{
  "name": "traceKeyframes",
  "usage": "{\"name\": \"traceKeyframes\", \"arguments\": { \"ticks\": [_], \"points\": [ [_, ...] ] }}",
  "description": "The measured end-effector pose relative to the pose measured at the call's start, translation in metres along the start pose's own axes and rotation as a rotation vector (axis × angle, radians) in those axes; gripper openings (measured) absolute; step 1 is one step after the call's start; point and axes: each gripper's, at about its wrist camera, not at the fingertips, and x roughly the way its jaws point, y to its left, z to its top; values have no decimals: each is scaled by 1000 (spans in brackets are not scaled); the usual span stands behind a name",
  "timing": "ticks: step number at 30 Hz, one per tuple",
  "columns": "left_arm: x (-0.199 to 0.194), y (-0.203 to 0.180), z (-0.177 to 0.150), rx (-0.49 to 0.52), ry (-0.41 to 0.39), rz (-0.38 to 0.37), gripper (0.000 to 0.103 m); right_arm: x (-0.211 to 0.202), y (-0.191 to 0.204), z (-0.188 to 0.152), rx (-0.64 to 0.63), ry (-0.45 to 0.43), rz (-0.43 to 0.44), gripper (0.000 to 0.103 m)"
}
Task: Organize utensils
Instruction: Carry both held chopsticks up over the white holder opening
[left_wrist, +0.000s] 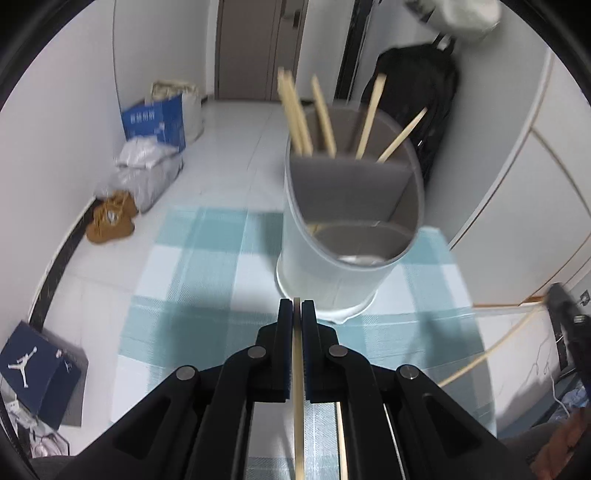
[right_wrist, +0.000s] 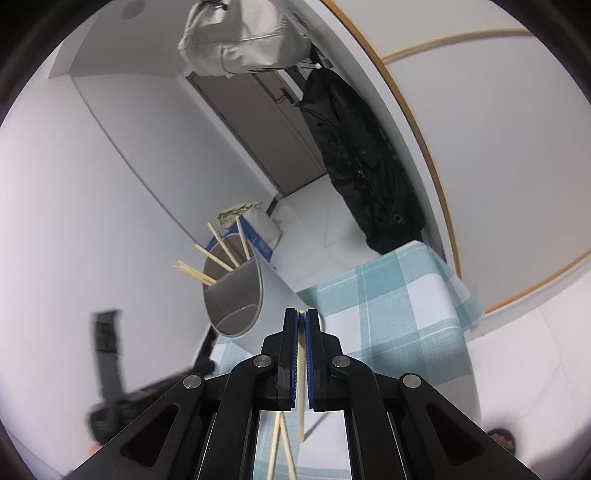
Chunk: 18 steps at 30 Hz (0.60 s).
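Note:
A grey round holder (left_wrist: 332, 266) with an inner divider stands on the teal checked tablecloth (left_wrist: 207, 266). Several wooden chopsticks (left_wrist: 295, 110) lean in its far compartment; the near compartment looks bare. My left gripper (left_wrist: 296, 306) hovers just in front of the holder, shut on one chopstick (left_wrist: 297, 369) that runs back between the pads. In the right wrist view my right gripper (right_wrist: 302, 317) is shut on another chopstick (right_wrist: 301, 369), close beside the holder (right_wrist: 273, 291). The right gripper (left_wrist: 565, 314) also shows blurred at the left view's right edge.
Loose chopsticks (right_wrist: 277, 443) lie on the cloth under the right gripper. On the floor are a blue bag (left_wrist: 155, 122), brown shoes (left_wrist: 110, 218) and a dark shoebox (left_wrist: 40, 373). A black coat (right_wrist: 362, 155) hangs by the white cabinet (right_wrist: 498, 147) beyond the table's edge.

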Motion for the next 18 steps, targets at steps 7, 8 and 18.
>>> {"name": "traceKeyframes", "arguments": {
  "ticks": [7, 8, 18],
  "points": [
    [-26, 4, -1, -12, -83, -30, 1, -12, 15, -7, -62, -45, -14, 3],
    [-29, 3, -2, -10, -94, -37, 1, -15, 17, -9, -74, -56, -14, 3],
    [-50, 5, -4, 5, -133, -90, 1, -28, 43, -20, -172, -81, -38, 3]
  ]
}}
